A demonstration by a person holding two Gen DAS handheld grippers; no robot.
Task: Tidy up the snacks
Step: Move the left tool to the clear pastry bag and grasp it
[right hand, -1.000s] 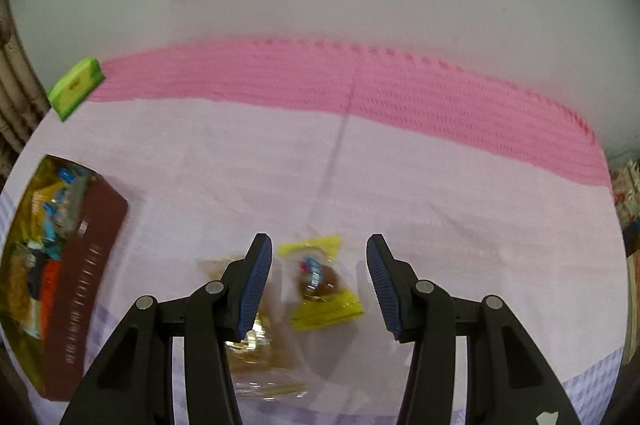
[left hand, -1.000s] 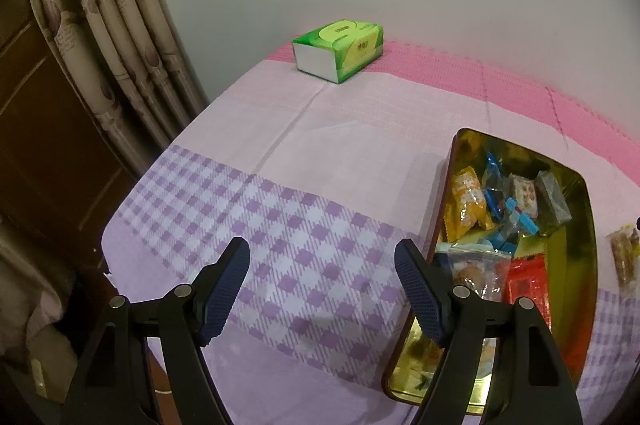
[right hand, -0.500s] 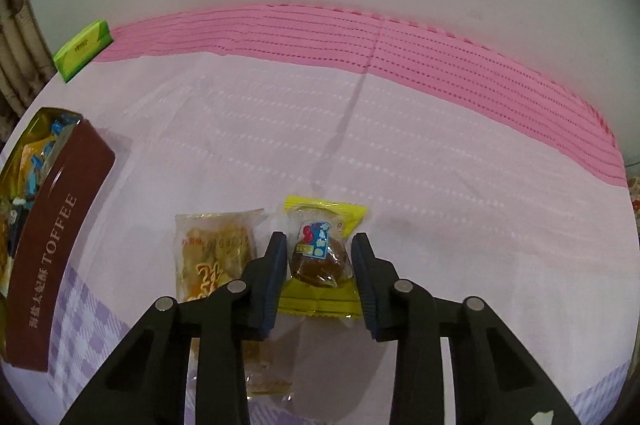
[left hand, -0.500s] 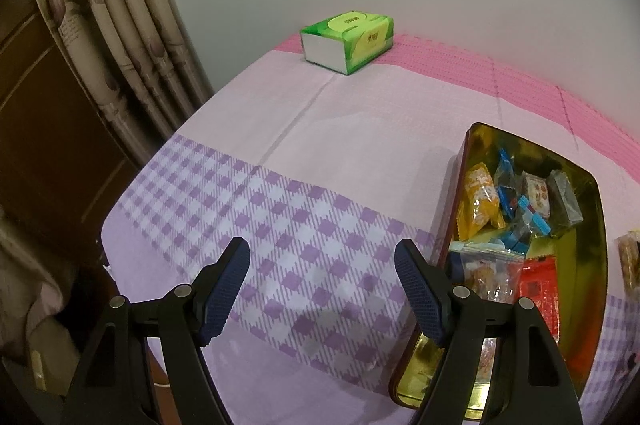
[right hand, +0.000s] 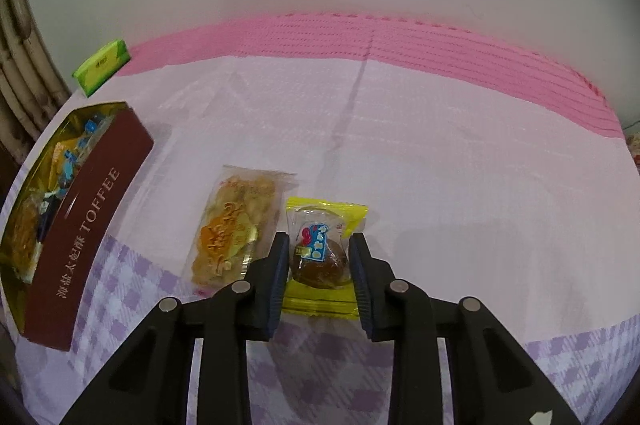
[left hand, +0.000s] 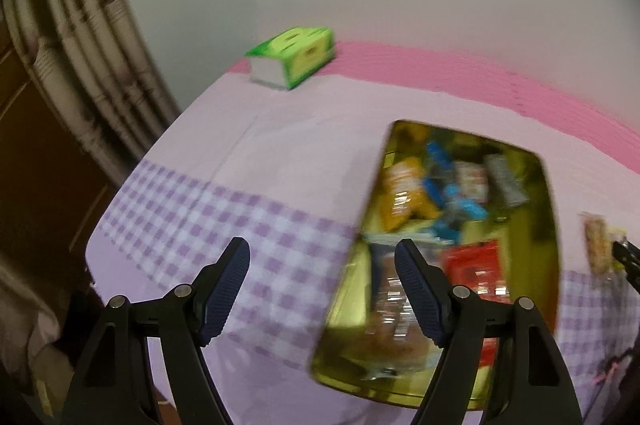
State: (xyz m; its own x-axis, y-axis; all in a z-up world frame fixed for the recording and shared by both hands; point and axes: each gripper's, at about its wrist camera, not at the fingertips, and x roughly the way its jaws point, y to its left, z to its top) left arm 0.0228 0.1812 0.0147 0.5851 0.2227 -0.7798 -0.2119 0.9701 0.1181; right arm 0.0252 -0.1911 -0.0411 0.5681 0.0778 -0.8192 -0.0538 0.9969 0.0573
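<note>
Pickup was the step in hand: the right gripper [right hand: 318, 259] had its jaws closing on the yellow-wrapped snack [right hand: 322, 257], pads against its sides, on the bench [right hand: 440, 165] beside a clear-wrapped pastry [right hand: 236, 225]. The left gripper [left hand: 322, 289], jaws spread and empty, hung by the toffee tin [right hand: 86, 221]. Next, I judged, a lift and carry left into that tin.

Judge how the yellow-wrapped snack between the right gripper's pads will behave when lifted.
The yellow-wrapped snack looks light. Its crimped film ends would probably flop. The glossy wrap may slip, though the right gripper, jaws closing, squeezes the round brown lump inside, which should hold.
</note>
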